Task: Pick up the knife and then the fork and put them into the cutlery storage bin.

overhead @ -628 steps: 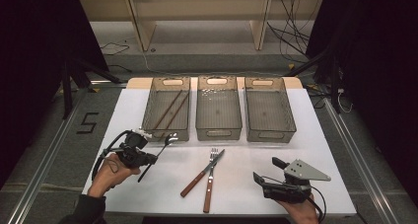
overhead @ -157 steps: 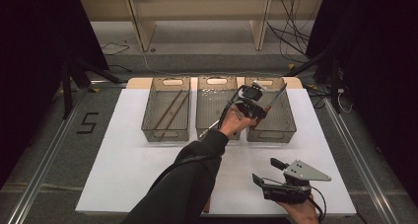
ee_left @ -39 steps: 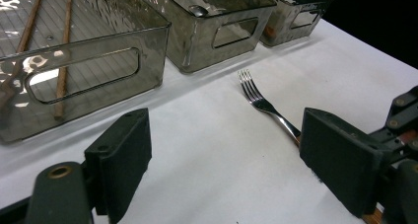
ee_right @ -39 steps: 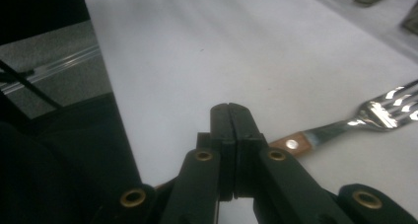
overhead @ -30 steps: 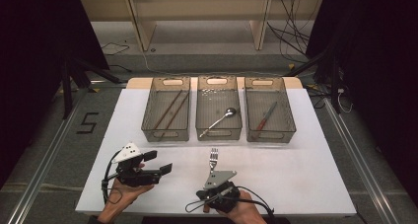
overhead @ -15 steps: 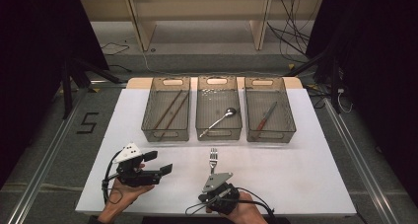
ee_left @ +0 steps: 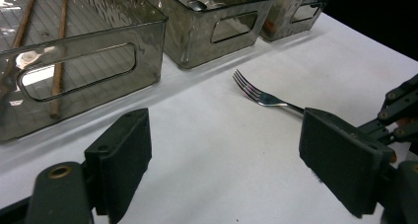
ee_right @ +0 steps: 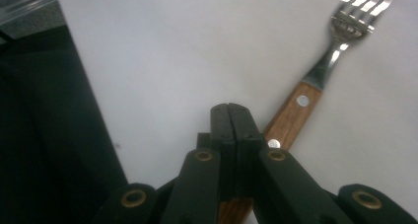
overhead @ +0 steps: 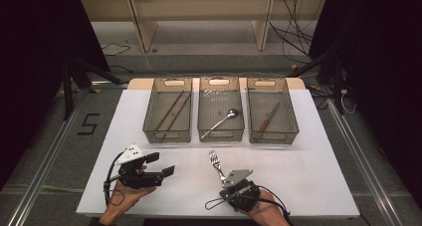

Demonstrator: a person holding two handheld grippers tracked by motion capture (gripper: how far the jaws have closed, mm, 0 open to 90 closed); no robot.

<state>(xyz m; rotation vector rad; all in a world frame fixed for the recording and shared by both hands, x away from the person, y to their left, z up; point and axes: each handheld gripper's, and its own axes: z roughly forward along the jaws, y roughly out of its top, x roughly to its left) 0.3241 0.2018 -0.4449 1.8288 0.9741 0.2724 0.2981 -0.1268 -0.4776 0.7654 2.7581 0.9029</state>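
Observation:
A fork (overhead: pixel 215 162) with a wooden handle lies on the white table, tines pointing toward the bins. My right gripper (overhead: pixel 228 179) sits over the handle end near the front edge. In the right gripper view its jaws (ee_right: pixel 229 111) are pressed together with nothing between them, and the fork (ee_right: pixel 315 81) runs out from under them to the upper right. My left gripper (overhead: pixel 161 164) rests at the front left, open and empty. In the left gripper view the fork (ee_left: pixel 256 93) lies ahead of the open left gripper (ee_left: pixel 222 150).
Three smoky clear bins stand in a row at the back. The left bin (overhead: pixel 166 135) holds chopsticks (overhead: pixel 171 110), the middle bin (overhead: pixel 220 135) a spoon (overhead: pixel 221 121), the right bin (overhead: pixel 272 136) a knife (overhead: pixel 268 117). The table's front edge runs just behind both hands.
My right gripper has shifted a little to the right along the front of the table, still shut. The left gripper and the fork have stayed where they were.

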